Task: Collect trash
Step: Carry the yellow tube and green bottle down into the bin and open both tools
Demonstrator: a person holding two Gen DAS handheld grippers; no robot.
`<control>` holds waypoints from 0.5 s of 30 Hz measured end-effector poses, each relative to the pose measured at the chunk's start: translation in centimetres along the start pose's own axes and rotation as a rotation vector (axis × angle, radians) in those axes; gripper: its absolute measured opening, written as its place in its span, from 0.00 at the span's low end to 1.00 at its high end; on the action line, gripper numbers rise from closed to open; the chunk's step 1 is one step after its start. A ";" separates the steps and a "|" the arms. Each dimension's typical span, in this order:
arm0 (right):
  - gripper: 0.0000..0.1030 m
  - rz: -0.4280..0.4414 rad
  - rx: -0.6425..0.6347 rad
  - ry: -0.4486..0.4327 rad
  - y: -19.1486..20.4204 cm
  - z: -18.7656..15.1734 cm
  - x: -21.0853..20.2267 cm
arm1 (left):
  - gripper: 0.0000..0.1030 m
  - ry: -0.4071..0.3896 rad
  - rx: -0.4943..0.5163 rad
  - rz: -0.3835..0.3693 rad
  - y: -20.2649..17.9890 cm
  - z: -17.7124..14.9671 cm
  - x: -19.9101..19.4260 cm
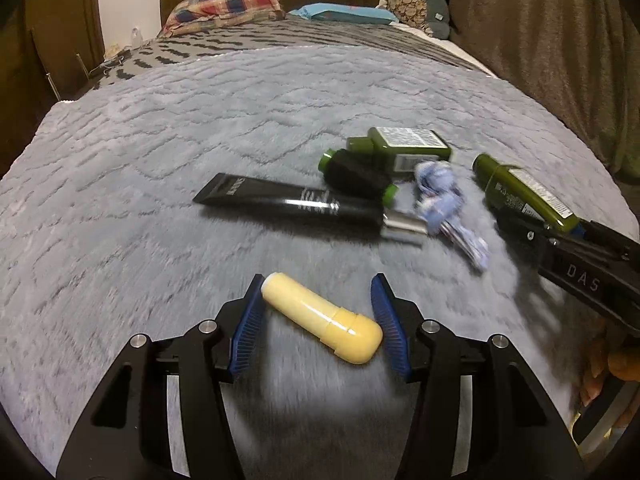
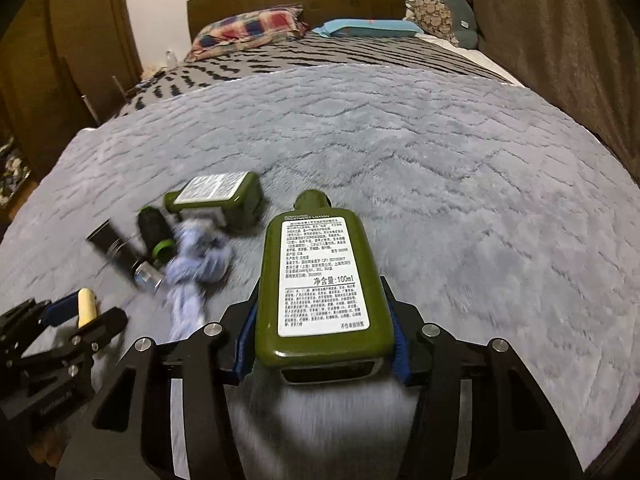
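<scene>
on the bed point(image 1: 168, 128), grey fuzzy blanket, both claws low over it. right claw point(image 2: 325, 330) clamped across the wide sides of a green lotion bottle point(image 2: 320, 280), label up, long axis running straight out ahead along the fingers, cap at the far end, base nearest the camera; blue pads point(image 2: 247, 338) pressed on both flanks, so held. left claw point(image 1: 318, 322) about half open around a cream yellow tube point(image 1: 322, 318), lying slantwise between the fingers, narrow end against the left pad point(image 1: 250, 312), fat capped end just beside the right pad, contact there hard to tell; looks pinched corner to corner rather than squarely, may twist if lifted. rest of the trash ahead and right of the left claw, ahead-left of the right claw: black tube point(image 1: 288, 202) lying crosswise, second green bottle point(image 1: 404, 146) behind it, black green-capped bottle point(image 1: 358, 174), crumpled blue-white wrapper point(image 1: 448, 212) between pile and right claw. left claw nearer the black tube, right claw nearer the wrapper. no bin in view.
</scene>
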State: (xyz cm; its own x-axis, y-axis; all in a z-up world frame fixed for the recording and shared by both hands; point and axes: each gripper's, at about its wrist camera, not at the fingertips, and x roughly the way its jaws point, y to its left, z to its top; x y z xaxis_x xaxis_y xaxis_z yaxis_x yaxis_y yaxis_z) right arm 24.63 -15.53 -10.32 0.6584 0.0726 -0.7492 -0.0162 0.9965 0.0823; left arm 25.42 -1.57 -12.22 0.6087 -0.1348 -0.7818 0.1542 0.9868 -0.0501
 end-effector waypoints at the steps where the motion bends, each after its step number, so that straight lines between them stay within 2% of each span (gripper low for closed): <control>1: 0.51 0.006 -0.005 -0.004 0.0 -0.5 -0.5 | 0.50 -0.006 0.002 -0.005 -0.1 -0.5 -0.6; 15: 0.51 0.086 -0.060 -0.068 0.9 -8.1 -9.7 | 0.50 -0.067 0.045 -0.055 -2.0 -8.4 -8.9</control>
State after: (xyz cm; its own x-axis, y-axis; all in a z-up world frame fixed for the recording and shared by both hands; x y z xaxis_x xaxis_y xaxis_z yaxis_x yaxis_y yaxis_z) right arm 12.11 -15.02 -8.28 0.7020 0.1574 -0.6945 -0.1189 0.9875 0.1035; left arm 13.11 -1.56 -10.39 0.6487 -0.1955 -0.7355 0.2225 0.9729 -0.0624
